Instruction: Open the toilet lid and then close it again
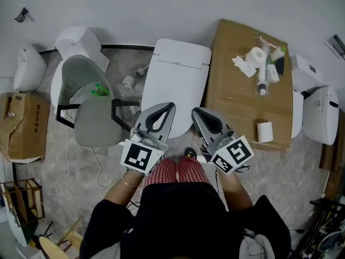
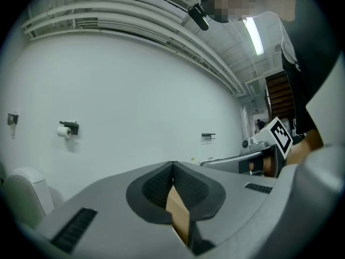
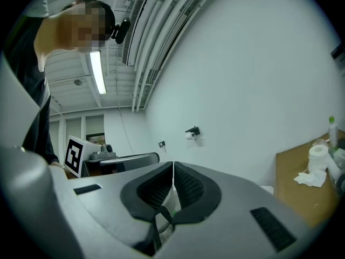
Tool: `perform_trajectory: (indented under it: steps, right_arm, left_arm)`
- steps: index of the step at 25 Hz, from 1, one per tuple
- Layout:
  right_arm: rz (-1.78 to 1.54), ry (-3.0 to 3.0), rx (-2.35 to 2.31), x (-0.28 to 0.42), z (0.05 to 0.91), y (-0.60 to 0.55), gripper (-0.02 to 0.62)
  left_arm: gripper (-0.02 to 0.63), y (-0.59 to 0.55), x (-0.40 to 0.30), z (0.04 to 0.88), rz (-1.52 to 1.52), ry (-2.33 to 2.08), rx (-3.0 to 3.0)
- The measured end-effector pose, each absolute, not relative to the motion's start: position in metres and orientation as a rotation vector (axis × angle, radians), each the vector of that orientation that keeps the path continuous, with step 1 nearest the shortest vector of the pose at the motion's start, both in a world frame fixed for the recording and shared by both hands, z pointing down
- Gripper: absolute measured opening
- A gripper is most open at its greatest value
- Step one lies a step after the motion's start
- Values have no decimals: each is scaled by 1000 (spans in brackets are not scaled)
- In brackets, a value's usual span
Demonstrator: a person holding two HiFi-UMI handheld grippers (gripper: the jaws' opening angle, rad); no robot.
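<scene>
The left hand-held gripper (image 1: 170,107) and right hand-held gripper (image 1: 195,112) hover, jaws pressed together, empty. The lid (image 1: 175,74) lies shut just ahead of them. Opening seems next, needing a tip under its front edge.

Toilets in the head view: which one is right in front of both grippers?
The middle white toilet, its lid shut flat, just left of the cardboard box. The left gripper and right gripper point at its front edge.
</scene>
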State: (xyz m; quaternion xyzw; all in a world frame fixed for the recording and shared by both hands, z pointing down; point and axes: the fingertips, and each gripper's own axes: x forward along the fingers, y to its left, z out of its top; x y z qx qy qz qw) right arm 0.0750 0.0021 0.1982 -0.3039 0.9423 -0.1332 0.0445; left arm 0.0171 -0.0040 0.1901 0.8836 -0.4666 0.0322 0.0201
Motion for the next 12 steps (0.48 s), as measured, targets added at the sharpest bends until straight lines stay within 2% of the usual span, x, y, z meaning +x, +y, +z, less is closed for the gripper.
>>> perform_trajectory:
  steps: [12]
  right_arm:
    - [-441, 2879, -979, 69, 217, 0, 21]
  left_arm:
    - [4, -7, 6, 211, 138, -1431, 2717]
